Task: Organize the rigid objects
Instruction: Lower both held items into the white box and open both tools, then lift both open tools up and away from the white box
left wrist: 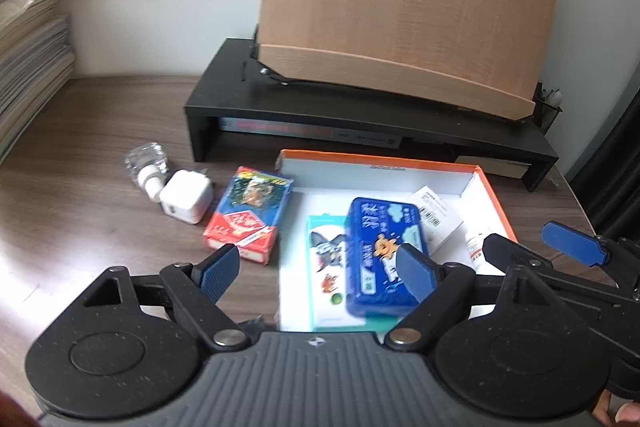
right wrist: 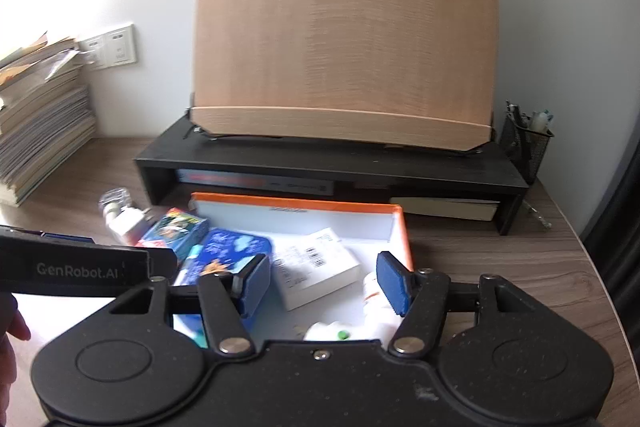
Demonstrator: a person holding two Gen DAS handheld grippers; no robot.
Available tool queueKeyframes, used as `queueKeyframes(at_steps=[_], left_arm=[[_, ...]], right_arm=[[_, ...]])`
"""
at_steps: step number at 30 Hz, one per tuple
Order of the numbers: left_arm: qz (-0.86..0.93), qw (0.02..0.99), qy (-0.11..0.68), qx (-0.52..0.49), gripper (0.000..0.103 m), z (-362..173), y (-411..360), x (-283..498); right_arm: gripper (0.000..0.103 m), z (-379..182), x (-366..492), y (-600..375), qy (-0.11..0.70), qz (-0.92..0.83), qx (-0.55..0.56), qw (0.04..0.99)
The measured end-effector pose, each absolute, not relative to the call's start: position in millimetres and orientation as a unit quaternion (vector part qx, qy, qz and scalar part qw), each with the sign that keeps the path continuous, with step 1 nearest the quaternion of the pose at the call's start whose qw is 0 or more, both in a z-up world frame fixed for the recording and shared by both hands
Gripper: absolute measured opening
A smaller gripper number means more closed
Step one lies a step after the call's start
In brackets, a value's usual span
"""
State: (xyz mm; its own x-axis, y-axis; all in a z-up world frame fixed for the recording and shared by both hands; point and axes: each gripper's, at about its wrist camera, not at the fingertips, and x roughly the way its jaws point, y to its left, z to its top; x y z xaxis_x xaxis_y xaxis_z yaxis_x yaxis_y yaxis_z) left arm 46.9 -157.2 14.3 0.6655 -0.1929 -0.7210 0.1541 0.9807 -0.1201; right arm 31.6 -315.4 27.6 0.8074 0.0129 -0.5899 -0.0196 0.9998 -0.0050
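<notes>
An orange-rimmed white box (left wrist: 384, 163) (right wrist: 304, 205) lies on the desk. It holds a blue tin (left wrist: 380, 251) (right wrist: 232, 251), a teal cartoon box (left wrist: 326, 259), a white barcoded box (left wrist: 438, 217) (right wrist: 316, 267) and a small white bottle (left wrist: 476, 243) (right wrist: 376, 303). Left of it lie a red and blue card box (left wrist: 248, 213) (right wrist: 176, 229), a white charger (left wrist: 186, 201) and a clear bottle (left wrist: 146, 161) (right wrist: 114, 201). My left gripper (left wrist: 320, 267) is open and empty above the box's near left edge. My right gripper (right wrist: 324, 281) (left wrist: 532, 247) is open and empty over the box's right part.
A black monitor riser (left wrist: 360, 115) (right wrist: 328, 163) with a wooden book stand (left wrist: 400, 7) (right wrist: 344, 39) stands behind the box. A stack of magazines (left wrist: 28, 59) (right wrist: 40, 119) is at far left. A mesh pen cup (right wrist: 524, 143) stands at right, near the desk's curved right edge.
</notes>
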Motion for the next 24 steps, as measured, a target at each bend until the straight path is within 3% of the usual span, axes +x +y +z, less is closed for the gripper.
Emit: queueKeyframes(at_steps=[24], left_arm=[[0.023,0.915,0.397,-0.072,0.089,15.6,-71.3,-11.8]], right_arm=[[0.077,29.5,-7.1,-268.7,0.305,0.112,-0.023,0.945]])
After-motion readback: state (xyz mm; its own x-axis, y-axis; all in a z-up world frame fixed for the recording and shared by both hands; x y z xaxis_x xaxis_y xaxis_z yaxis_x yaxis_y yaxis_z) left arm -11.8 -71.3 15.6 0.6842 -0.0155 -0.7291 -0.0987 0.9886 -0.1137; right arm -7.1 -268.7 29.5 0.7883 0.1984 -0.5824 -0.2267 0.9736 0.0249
